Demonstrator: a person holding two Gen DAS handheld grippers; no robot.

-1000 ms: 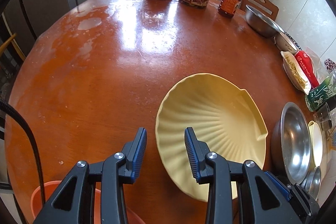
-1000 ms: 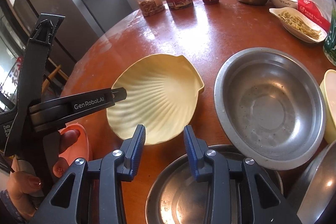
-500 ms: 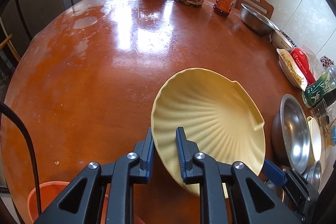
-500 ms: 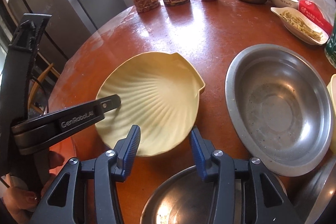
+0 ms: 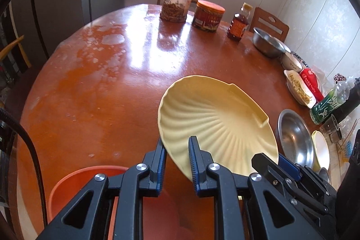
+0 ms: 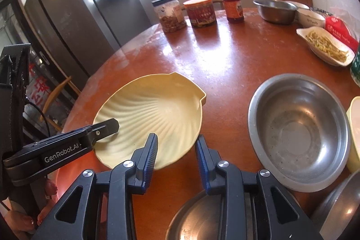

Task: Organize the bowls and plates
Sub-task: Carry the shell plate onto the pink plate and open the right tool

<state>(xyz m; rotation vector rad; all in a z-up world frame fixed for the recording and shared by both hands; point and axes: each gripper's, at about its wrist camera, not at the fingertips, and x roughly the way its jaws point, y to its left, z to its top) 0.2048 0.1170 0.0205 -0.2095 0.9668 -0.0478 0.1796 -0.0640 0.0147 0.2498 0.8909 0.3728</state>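
Two claws noted: left claw [image 5: 176, 151] has just clamped the pale-yellow shell-shaped plate [image 5: 216, 120], lifting it off the worktop [image 5: 101, 87]; right claw [image 6: 176, 150] (empty, narrowing) waits beside it.

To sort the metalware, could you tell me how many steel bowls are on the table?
4: a small bowl at the far edge, a wide basin on the right, a third dish at bottom centre, a fourth dish cut off at lower right. More may be hidden.
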